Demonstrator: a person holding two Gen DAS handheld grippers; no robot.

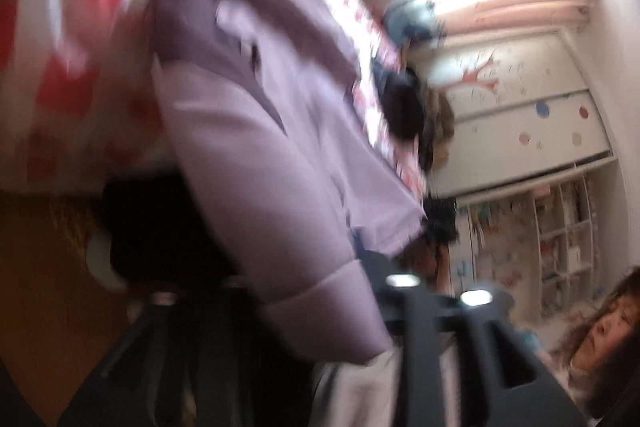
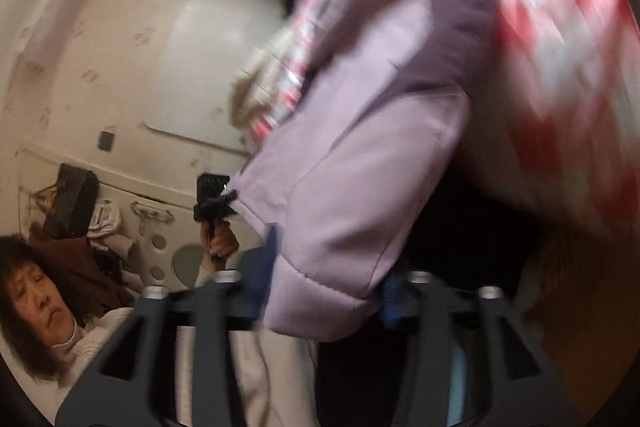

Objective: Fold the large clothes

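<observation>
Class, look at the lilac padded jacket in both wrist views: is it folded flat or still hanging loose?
Not folded. The lilac padded jacket hangs loose off the red-and-white patterned bedding, its cuffed sleeve dangling between the right gripper fingers.

Lilac padded jacket (image 1: pixel 256 147), matte, quilted seams, blurred. Lifted and hanging bunched, not spread flat, in front of red-and-white patterned bedding. In the left wrist view a cuffed sleeve end drops toward the lower middle; darker folds higher up. In the right wrist view the same jacket (image 2: pixel 360 155) hangs mid-frame, its rolled hem or cuff lowest, between the finger bases.
</observation>
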